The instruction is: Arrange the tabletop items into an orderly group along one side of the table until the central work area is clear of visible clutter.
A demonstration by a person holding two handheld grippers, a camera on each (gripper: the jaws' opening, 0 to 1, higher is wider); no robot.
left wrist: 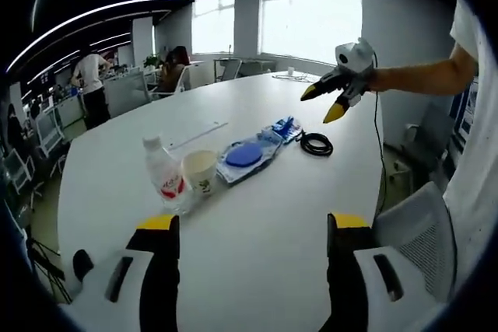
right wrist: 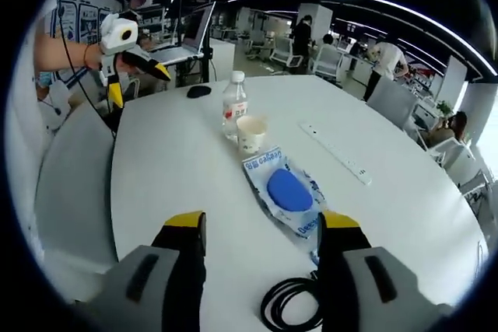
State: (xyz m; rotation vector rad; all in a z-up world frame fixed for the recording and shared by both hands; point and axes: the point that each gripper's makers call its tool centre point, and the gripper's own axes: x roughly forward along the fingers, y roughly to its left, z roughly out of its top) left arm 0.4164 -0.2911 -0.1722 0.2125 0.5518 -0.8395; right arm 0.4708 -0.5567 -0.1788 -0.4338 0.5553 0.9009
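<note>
Both pairs of jaws stand wide apart with nothing between them: the left gripper (left wrist: 253,227) hovers over the near edge of the white surface (left wrist: 257,262), and the right gripper (right wrist: 264,227) hangs above its own near edge, held up in the air when seen from the left gripper view (yellow tips parted, a forearm behind it).

The surface is a large rounded white table, with grey chairs (right wrist: 74,184) tucked along its side. In the office behind, people (right wrist: 387,58) stand and sit at other desks.

The items sit in a loose row across the middle. In the right gripper view, a flat plastic packet (right wrist: 286,190) holding a blue disc lies just beyond the jaws. Beyond it stands a paper cup (right wrist: 251,134), touching or just beside a water bottle (right wrist: 234,105) with a red label. A coiled black cable (right wrist: 292,301) lies nearest, between the jaws. A long white strip (right wrist: 334,152) lies to the right, and a small dark object (right wrist: 199,91) sits far off.
</note>
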